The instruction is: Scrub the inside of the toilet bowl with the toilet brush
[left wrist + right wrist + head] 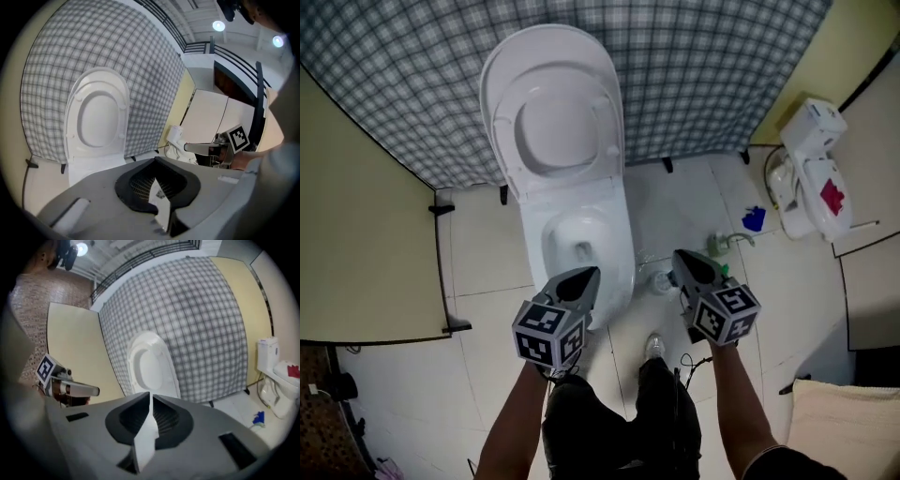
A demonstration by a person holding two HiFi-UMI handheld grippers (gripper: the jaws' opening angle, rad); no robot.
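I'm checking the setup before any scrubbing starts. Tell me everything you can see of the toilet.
The toilet is white and glossy, ceramic-looking. Its lid and seat stand raised in front of the plaid curtain. The oval bowl is open and looks empty, with a small drain hole at its bottom. It stands on the white tiled floor.

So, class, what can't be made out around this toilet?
- Head view: left gripper covers the front rim of the toilet bowl.
- Head view: round thing by the right gripper and blue thing, too small to name.
- Gripper views: each gripper's own body hides the bowl; only the lid shows.
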